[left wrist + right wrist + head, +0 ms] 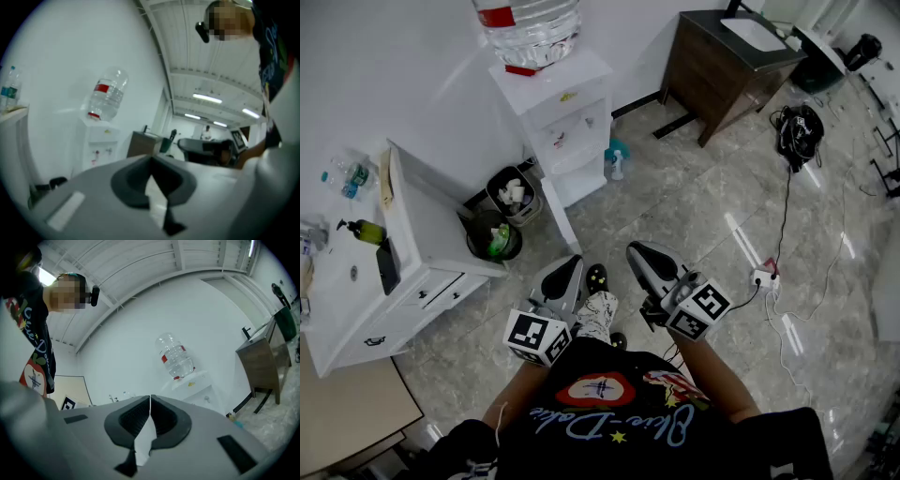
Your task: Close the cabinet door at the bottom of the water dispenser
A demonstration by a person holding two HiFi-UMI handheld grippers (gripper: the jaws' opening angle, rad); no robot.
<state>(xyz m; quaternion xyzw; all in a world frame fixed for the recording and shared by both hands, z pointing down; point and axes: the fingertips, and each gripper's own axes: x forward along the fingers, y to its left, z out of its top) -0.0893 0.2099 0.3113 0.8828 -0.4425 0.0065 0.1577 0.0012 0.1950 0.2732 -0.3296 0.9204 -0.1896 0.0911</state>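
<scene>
The white water dispenser stands against the far wall with a clear bottle on top. Its bottom cabinet door hangs open, swung out towards me on the dispenser's left side. My left gripper and right gripper are held close to my body, well short of the door, both pointing at the dispenser. Each is shut with nothing between its jaws. The left gripper view shows the shut left gripper and the dispenser far off. In the right gripper view, the bottle rises beyond the shut right gripper.
Two black waste bins sit just left of the open door. A white drawer unit stands further left. A blue spray bottle is right of the dispenser. A brown desk, a black bag and a power strip with cables lie to the right.
</scene>
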